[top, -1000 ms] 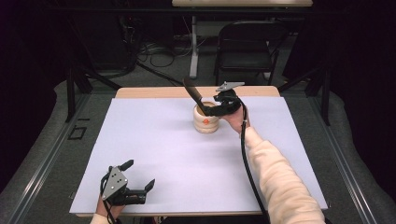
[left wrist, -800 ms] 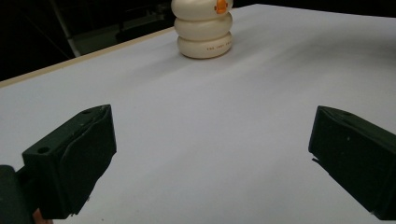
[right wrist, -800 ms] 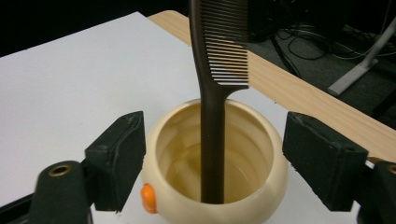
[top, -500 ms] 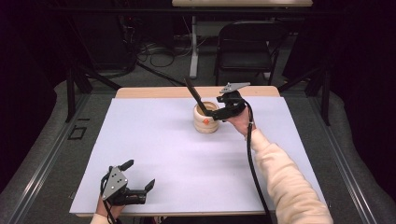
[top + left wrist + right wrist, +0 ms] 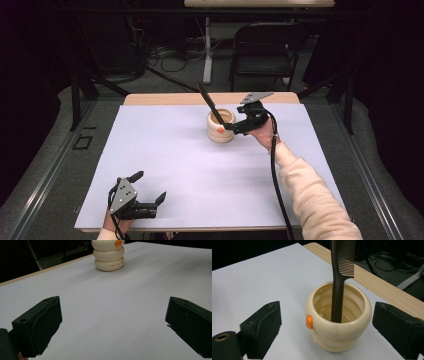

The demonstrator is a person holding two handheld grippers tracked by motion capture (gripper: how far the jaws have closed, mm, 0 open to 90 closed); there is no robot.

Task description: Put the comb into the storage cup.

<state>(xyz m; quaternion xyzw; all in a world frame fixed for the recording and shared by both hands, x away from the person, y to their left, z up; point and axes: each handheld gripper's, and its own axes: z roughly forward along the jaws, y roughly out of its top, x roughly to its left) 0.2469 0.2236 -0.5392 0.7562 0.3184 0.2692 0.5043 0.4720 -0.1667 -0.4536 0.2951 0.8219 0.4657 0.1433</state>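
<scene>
With the right claw (image 5: 327, 327) spread wide beside the cream cup (image 5: 338, 317) far across the table (image 5: 165, 150), and the left claw (image 5: 112, 325) open, idle, a clumsy nudge could tip the leaning comb (image 5: 340, 277).

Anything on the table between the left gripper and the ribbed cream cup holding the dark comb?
Nothing: only bare white table cover lies between the open left gripper and the cup, per the left gripper view.

Left gripper (image 5: 150, 189) low at near table edge, jaws wide apart; right gripper (image 5: 231, 127) extended far across on outstretched sleeved forearm (image 5: 310, 195), jaws spread wide
</scene>
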